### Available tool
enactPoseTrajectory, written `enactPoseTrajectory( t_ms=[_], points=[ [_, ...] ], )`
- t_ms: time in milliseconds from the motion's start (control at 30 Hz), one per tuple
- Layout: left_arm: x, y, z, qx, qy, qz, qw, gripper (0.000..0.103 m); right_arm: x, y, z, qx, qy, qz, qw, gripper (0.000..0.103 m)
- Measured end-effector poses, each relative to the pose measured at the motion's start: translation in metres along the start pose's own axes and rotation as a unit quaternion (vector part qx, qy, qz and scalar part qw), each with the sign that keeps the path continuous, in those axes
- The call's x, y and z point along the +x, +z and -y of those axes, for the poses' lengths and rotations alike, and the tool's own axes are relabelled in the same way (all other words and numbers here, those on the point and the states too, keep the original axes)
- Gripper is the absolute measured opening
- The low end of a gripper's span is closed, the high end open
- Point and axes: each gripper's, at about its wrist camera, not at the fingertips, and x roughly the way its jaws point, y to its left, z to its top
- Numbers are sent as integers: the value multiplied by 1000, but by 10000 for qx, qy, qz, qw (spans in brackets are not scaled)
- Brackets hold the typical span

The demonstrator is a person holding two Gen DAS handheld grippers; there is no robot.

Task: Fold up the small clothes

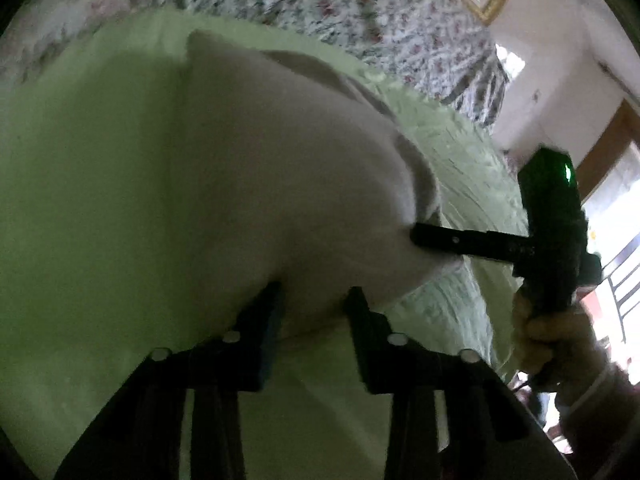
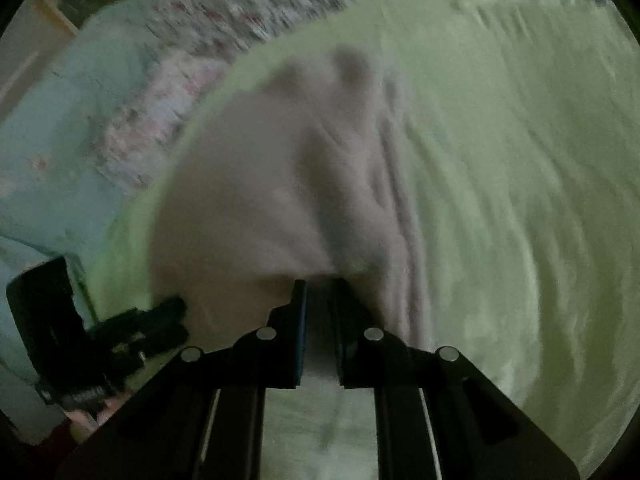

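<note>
I have one small white garment [image 1: 280, 168] on the light green sheet [image 1: 80, 200], which covers a bed with a floral cover [image 1: 400, 12] beyond it.

Left gripper [image 1: 316, 300]: the jaws stand moderately apart. The near hem of the garment sits between or just ahead of the fingertips. I cannot tell whether any cloth is pinched; from the gap, I judge it is not gripping.

Right gripper [image 2: 320, 292]: the jaws stand close together, with white cloth bunched right at the tips. The left wrist view shows this gripper's finger [image 1: 452, 240] pressed into the garment's right edge, with the fabric puckering toward it. I judge it is holding that edge.

Progress: the garment shows a doubled layer along its right side and a lifted, rounded body, so I judge a fold is in progress, not finished. Both views are motion-blurred, so the fold count is uncertain.

Remaining: lay the held edge across, flatten, release. No stack of finished items is visible.
</note>
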Motion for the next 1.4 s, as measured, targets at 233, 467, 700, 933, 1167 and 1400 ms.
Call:
enactPoseTrajectory(
  t_ms=[233,467,700,933,1167,1400],
  points=[
    [-2,-3,-2,-254,-13,47,9997,28,-7,-9,7,-12,100,240,9997,9],
    [-9,-12,-4,-383,53,-1,9993,29,-13,-19,5,-172,-200,280,9993,9],
    [-15,-9,-1,-476,344,-238,9980,30,-20,-23,1,-151,-347,212,9991,9],
    [-53,-14,16,-186,834,53,9963,52,-46,-36,-5,-136,-520,185,9984,13],
    [-69,-17,14,-211,1062,47,9941,59,-61,-55,-6,-48,-520,158,9985,15],
    [-73,-27,30,102,1645,62,9863,76,-75,-70,-15,-196,-626,137,9978,37]
  ],
)
